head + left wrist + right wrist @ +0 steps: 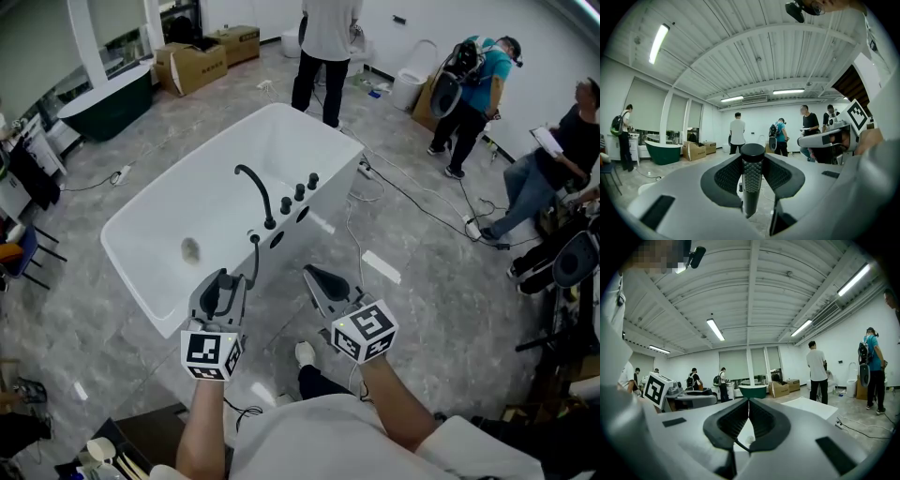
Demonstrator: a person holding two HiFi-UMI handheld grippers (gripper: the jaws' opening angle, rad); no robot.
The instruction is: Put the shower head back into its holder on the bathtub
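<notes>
- Holding both forearms out ahead, grippers roughly level, aimed at the near long wall of the white bathtub [330, 184]; marker cubes face back at the head camera.
- left gripper [221, 281]: fingers partway open and clamped on the shower head [752, 180]. Its black textured handle stands upright between the pads.
- Head view: that gripper sits just beside the tub's near wall, below the black faucet [255, 184]. The shower head is off the tub, in the gripper.
- Thin black hose [255, 258] drops from a small black fitting on the rim towards the left gripper.
- right gripper [317, 275]: fingers closed to a thin slit, nothing between them. It sits over the floor [441, 300], right of the left gripper and apart from the tub wall.
- Three black knobs [300, 190] line the rim right of the faucet; two dark oval openings show in the wall under them.
- Around: person in white shirt [328, 47] stands at the tub's far end; person in teal top [476, 89] and a seated person [553, 164] are at the right.
- Cardboard boxes [192, 64] and a dark green tub [108, 105] sit at the back left.
- Cables [422, 202] trail across the floor from the tub's right end.
</notes>
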